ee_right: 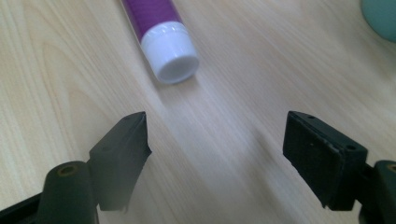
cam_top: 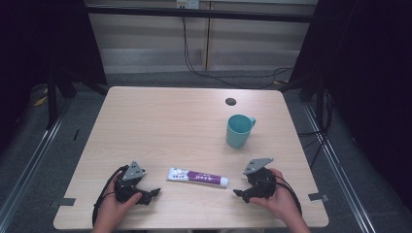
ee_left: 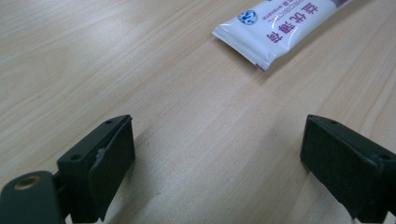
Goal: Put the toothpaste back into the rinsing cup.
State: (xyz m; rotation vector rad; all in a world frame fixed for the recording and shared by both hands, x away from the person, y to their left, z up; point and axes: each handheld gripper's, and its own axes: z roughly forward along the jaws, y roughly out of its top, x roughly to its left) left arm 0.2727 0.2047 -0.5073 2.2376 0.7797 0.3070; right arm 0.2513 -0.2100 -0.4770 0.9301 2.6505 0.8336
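Resting near the table's (cam_top: 145,116) front edge, left gripper (cam_top: 148,194) and right gripper (cam_top: 241,193) flank the toothpaste tube (cam_top: 197,176), fingers spread and empty, likely staged for pickup; teal mug (cam_top: 238,131) stands toward the right edge.

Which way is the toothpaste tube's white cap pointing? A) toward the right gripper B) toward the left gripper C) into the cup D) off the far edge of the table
A: the toothpaste tube lies flat between the two grippers with its white cap at the end nearest the right gripper, whose open jaws face it.
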